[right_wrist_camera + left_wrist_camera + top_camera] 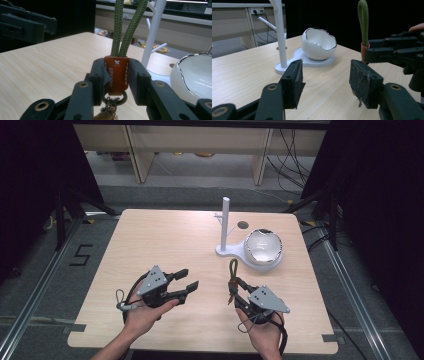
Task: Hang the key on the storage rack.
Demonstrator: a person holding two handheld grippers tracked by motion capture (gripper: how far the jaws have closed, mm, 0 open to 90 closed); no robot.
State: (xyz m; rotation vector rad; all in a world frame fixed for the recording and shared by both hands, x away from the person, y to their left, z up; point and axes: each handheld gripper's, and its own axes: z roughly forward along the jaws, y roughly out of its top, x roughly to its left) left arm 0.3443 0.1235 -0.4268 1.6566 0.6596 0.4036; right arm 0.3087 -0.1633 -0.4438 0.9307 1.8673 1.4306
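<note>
A keychain strap (232,270) with a green cord loop (127,25), an orange leather tab (116,75) and a metal ring sits clamped in my right gripper (239,287), which is shut on the orange tab and holds the loop upright above the table. My left gripper (186,281) is open and empty at the table's front left; its pads (295,80) stand wide apart. The green loop (363,21) rises in front of it to the right. A white stand with an upright post (225,222) and an eggshell-shaped bowl (262,247) sits further back.
The light wooden table (150,245) has a small round hole (243,225) behind the stand. Black curtains flank both sides, with shelving and cables on the floor beyond the far edge. A floor marking "5" lies left of the table.
</note>
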